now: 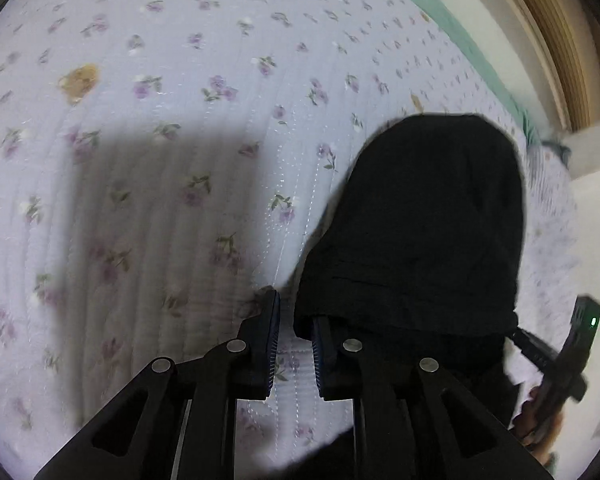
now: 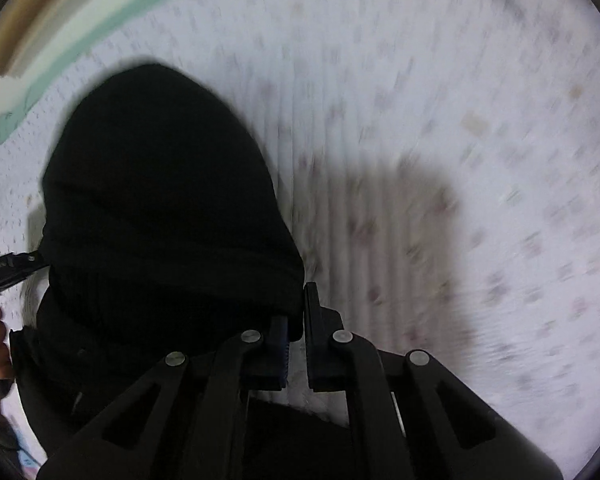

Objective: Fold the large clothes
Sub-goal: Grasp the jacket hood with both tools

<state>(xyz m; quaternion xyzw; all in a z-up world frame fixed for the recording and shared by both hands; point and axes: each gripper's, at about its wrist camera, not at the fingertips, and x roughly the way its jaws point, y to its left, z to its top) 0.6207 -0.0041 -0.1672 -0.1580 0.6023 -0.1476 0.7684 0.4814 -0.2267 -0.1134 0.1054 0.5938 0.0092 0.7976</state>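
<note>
Overhead, both wrist cameras look down on a quilted bedspread [image 1: 172, 128] printed with small purple flowers, with a mint-green border [image 1: 452, 20] running along its far edge. A black garment [image 1: 424, 220] hangs bunched between the two grippers, its dark folds draping down toward the quilt. In the left wrist view, the left gripper [image 1: 294, 344] has its fingers parted with a clear gap between the ribbed blue pads; the black cloth lies over the outer side of the right finger [image 1: 328, 356], and the quilt shows through the gap, so the jaws stand released with nothing pinched between them. In the right wrist view, which is blurred, the right gripper [image 2: 296, 344] likewise shows a narrow gap between its fingers, with the garment [image 2: 160, 208] draped against and over its left finger [image 2: 278, 344]; whether a fold is caught between the pads I cannot tell. The other gripper appears at the edge of each view, held in a bare hand [image 1: 536, 420], just beside the hanging cloth. A broad grey shadow [image 1: 148, 208] falls on the quilt beside the garment.
</note>
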